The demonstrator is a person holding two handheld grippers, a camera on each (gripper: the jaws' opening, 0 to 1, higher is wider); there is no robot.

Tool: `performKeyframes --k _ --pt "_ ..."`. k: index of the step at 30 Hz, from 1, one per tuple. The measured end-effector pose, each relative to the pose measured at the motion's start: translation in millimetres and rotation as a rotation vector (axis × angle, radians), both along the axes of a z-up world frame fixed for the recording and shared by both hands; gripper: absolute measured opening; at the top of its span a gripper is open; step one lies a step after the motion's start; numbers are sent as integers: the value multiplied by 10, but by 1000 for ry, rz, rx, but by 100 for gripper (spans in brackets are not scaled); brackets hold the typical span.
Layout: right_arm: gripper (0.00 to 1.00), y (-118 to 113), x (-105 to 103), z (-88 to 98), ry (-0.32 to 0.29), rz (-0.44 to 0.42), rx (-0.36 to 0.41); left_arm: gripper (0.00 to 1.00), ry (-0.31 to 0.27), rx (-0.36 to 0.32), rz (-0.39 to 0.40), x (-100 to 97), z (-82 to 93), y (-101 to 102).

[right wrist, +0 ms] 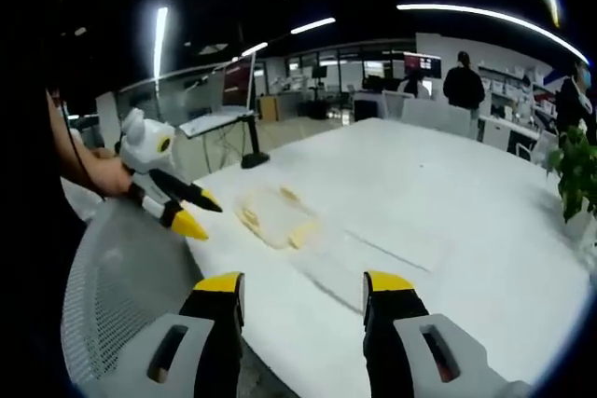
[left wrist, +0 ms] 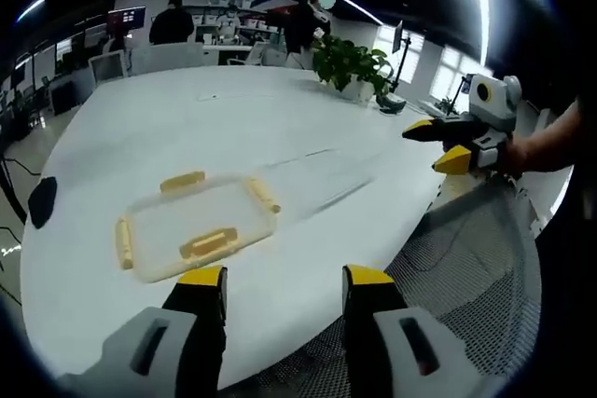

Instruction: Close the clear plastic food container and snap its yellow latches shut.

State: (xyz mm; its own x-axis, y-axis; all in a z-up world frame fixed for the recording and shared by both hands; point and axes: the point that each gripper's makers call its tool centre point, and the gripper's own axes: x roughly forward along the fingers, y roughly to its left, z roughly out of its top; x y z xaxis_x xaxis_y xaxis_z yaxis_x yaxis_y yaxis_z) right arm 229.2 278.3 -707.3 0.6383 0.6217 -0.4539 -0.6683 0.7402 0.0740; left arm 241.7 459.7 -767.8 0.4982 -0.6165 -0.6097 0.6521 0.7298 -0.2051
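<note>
Clear glossy plastic container (left wrist: pixel 199 228), lower left of the left gripper view – matt yellow plastic latches (left wrist: pixel 207 244). Smooth matt white table (left wrist: pixel 280 128); grey mesh chair back (right wrist: pixel 121 295) seen lower left.

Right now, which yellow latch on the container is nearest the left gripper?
The latch on the container's near long edge, facing the left gripper; the other three lie farther off.

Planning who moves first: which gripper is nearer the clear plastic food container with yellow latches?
Left. The left gripper hangs open just short of the clear plastic food container. The right gripper is held off past the table edge, over a mesh chair.
</note>
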Motion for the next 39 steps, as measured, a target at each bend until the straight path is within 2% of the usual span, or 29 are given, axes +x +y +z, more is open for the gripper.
performKeyframes --k 5,12,22,35,39 --pt "52 143 3 37 6 -2 1 52 19 -85 4 57 154 -13" --pt "54 310 106 113 -10 -7 3 60 22 -132 -5 176 269 29" --pt "57 500 232 162 -20 -7 11 63 10 -102 -54 237 258 114" --pt "58 653 431 88 -3 42 3 64 6 -56 -103 326 154 227" --pt "58 669 463 61 3 34 4 63 -1 -34 -121 340 134 286"
